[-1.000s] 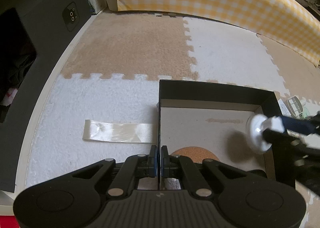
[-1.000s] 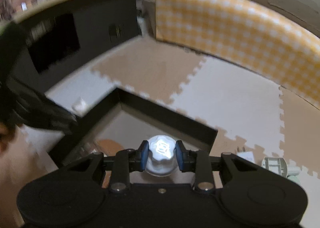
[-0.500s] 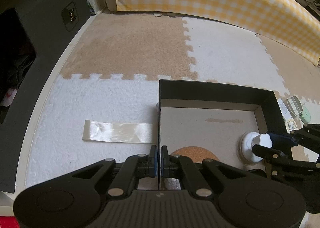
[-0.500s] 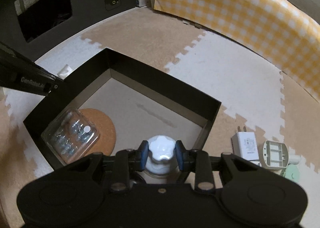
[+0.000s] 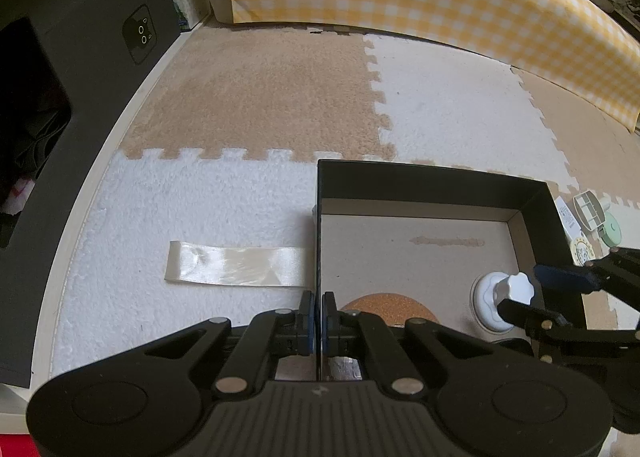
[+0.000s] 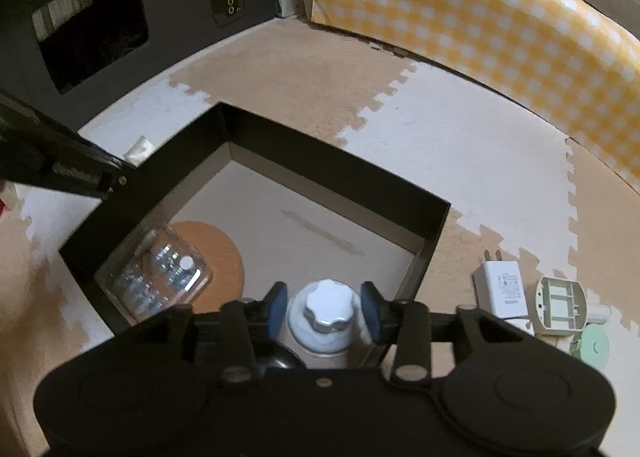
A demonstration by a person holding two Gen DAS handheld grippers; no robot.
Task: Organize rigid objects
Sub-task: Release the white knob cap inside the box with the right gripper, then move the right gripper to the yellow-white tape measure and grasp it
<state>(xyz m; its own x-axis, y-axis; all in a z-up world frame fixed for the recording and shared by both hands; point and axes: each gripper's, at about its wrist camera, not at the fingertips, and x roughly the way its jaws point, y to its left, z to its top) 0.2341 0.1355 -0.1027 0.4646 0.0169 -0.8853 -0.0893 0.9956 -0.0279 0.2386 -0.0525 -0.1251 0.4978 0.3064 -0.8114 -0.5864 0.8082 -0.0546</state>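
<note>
On the foam floor mat (image 5: 248, 105), my left gripper (image 5: 318, 313) pinched the black box (image 6: 340, 173) wall; my right gripper (image 6: 324, 307) had just been opening around the white knob (image 6: 326, 307), so I judged a straight lift-out best.

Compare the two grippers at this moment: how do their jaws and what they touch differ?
The left gripper is shut on the black box's wall; the right gripper has just been opening, its pads clear of the white knob piece standing between them on the box floor. Both point down into the box.
</note>
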